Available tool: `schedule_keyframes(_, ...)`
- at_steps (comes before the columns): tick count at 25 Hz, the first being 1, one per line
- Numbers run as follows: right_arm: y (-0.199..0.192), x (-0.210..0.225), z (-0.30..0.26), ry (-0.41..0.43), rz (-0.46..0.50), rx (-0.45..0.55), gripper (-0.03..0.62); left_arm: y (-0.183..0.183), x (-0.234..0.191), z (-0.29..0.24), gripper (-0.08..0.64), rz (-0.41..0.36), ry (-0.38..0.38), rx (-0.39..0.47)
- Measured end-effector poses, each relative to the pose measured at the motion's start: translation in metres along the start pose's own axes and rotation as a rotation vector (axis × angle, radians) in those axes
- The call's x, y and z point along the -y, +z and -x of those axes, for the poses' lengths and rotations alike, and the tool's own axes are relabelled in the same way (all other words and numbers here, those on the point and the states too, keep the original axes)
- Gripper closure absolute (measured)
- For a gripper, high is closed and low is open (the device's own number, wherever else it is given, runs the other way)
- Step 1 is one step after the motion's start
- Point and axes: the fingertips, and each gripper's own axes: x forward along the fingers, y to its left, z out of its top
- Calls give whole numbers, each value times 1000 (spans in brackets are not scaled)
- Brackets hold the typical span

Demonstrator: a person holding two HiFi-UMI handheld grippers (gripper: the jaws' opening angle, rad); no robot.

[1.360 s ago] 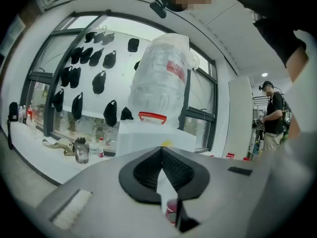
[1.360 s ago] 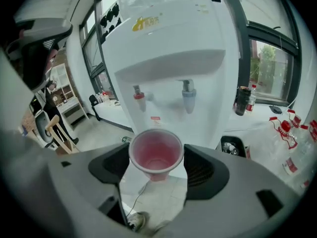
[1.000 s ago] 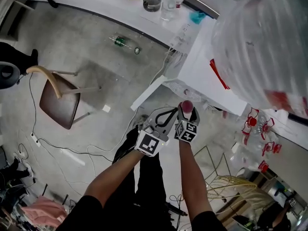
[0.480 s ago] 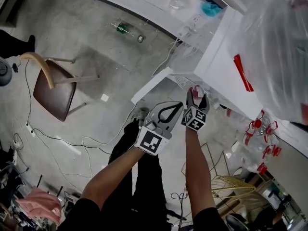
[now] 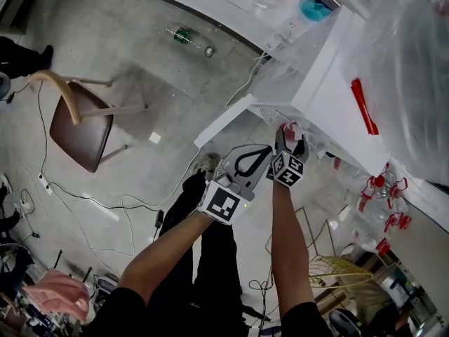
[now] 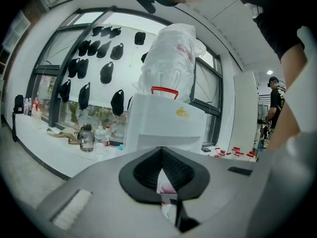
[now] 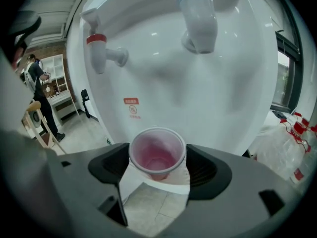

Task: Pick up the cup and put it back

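Cup (image 7: 157,155) gripped in right gripper (image 7: 157,168) fingers below dispenser taps (image 7: 199,19); left gripper (image 6: 166,180) fingers together, concrete floor (image 5: 140,69) beneath.

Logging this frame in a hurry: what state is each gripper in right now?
Left gripper: shut, nothing between its jaws.
Right gripper: shut on the pink translucent plastic cup.

The left gripper (image 6: 161,155) has its jaws together at the tips, with nothing pinched between them. Through the slit under the pads a pink cup (image 6: 167,187) peeks out, beyond the jaws. Straight ahead stands a white dispenser (image 6: 166,125) with a yellow mark, and a bagged bottle (image 6: 171,58) sits on top. To its left, a counter (image 6: 54,148) under the window (image 6: 64,98) carries a jug (image 6: 86,138) and small bottles (image 6: 102,137). Dark pouches (image 6: 106,73) hang across the glass. A person (image 6: 275,100) stands far right.
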Motion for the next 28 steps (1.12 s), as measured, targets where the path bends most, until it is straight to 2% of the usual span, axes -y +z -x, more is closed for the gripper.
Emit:
schedule_keyframes(6, -1, 2, 4, 1, -22, -28, 238, 8, 1, 5, 554, -2, -7, 5)
schedule_keyframes(15, -9, 5, 5, -29, -19, -67, 236, 27, 4, 15, 554, -2, -23, 24)
schedule_keyframes(28, -6, 2, 10, -32, 3, -89, 236, 31, 4, 9, 554, 16, -30, 30)
